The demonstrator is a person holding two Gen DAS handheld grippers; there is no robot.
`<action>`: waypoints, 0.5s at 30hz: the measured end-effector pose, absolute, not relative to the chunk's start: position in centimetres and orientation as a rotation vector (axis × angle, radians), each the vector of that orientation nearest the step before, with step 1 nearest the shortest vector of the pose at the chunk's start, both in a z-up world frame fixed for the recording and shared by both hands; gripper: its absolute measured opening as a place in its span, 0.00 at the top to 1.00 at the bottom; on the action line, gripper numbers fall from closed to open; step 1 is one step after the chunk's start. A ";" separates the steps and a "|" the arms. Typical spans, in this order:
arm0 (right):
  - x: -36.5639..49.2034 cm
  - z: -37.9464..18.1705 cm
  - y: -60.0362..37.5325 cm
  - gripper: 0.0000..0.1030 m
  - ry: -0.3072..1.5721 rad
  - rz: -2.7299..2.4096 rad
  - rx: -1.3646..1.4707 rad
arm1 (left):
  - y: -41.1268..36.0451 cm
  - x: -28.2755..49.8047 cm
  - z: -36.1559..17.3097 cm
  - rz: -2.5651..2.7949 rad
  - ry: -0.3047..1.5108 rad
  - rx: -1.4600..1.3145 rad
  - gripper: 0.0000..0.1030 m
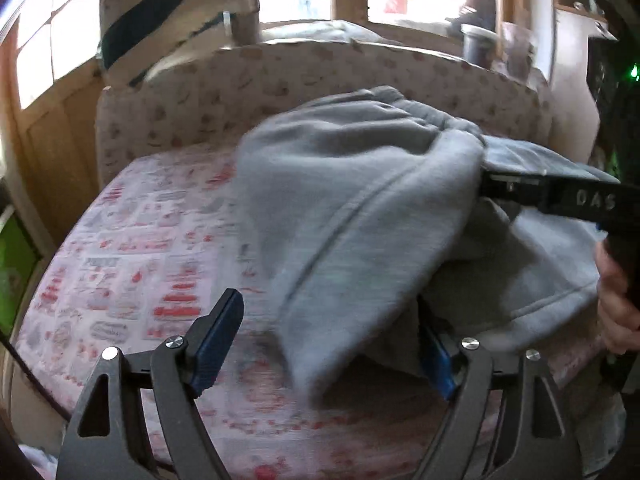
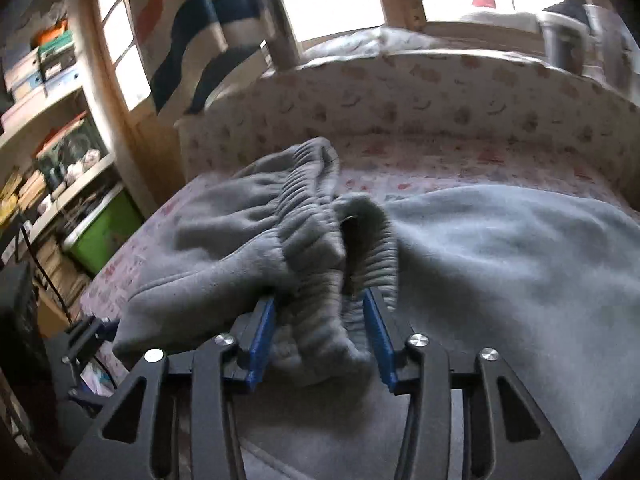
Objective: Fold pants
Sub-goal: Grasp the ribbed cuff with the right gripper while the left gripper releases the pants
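Grey fleece pants [image 1: 340, 184] lie on a seat with a red-and-white print [image 1: 140, 248], lifted and bunched toward the right. My left gripper [image 1: 326, 348] stands open low over the seat. A fold of the pants hangs between its blue pads and covers the right fingertip [image 1: 438, 364]. My right gripper [image 2: 320, 336] is shut on the pants' ribbed waistband [image 2: 316, 248], which is bunched between its blue pads. The left wrist view shows the right gripper [image 1: 486, 182] coming in from the right and clamping the cloth above the seat, with a hand [image 1: 616, 300] behind it.
A padded backrest [image 1: 280, 80] with a pale print runs behind the seat, under a wooden window frame. A dark cup [image 1: 478, 46] stands on the sill. In the right wrist view, shelves with boxes [image 2: 60, 140] and a green bin [image 2: 104, 232] stand at the left.
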State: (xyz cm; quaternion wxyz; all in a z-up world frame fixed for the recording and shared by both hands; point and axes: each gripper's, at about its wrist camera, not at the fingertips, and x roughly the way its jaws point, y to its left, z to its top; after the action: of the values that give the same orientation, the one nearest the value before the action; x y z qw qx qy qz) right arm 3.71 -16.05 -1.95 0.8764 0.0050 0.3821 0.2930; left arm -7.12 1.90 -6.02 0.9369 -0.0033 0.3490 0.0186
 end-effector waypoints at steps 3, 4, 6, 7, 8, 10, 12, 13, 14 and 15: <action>4.2 -2.2 -16.1 0.87 0.796 0.612 0.035 | 2.7 -7.8 -5.9 0.062 0.703 -0.033 0.22; 4.0 -2.0 -16.5 0.88 0.776 0.610 0.046 | 2.8 -8.0 -6.0 0.065 0.702 -0.041 0.22; 3.5 -1.0 -17.9 0.90 0.726 0.599 0.101 | 3.0 -8.5 -6.0 0.070 0.698 -0.042 0.22; 3.2 -0.4 -18.7 0.91 0.701 0.592 0.136 | 3.1 -8.7 -6.0 0.071 0.699 -0.039 0.22; 2.8 0.5 -19.6 0.91 0.673 0.580 0.172 | 3.2 -8.9 -6.1 0.068 0.703 -0.041 0.22; 1.5 1.9 -21.3 0.92 0.607 0.564 0.220 | 3.5 -9.0 -6.5 0.057 0.719 -0.058 0.22; 0.3 2.7 -22.2 0.93 0.568 0.550 0.240 | 3.8 -8.9 -6.9 0.041 0.732 -0.099 0.22; -0.3 2.9 -22.5 0.93 0.557 0.541 0.242 | 4.0 -8.9 -7.0 0.036 0.734 -0.118 0.22; -0.7 2.9 -22.8 0.94 0.554 0.515 0.235 | 4.1 -8.9 -7.0 0.032 0.736 -0.131 0.22; -1.0 2.7 -23.1 0.94 0.559 0.498 0.225 | 4.0 -8.9 -7.0 0.030 0.738 -0.133 0.22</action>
State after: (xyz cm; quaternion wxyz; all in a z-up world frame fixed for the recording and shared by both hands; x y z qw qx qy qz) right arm -1.01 -23.06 2.71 0.9246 0.1096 0.2724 0.2428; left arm -8.85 4.01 -6.98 0.9305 -0.0651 0.3602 0.0147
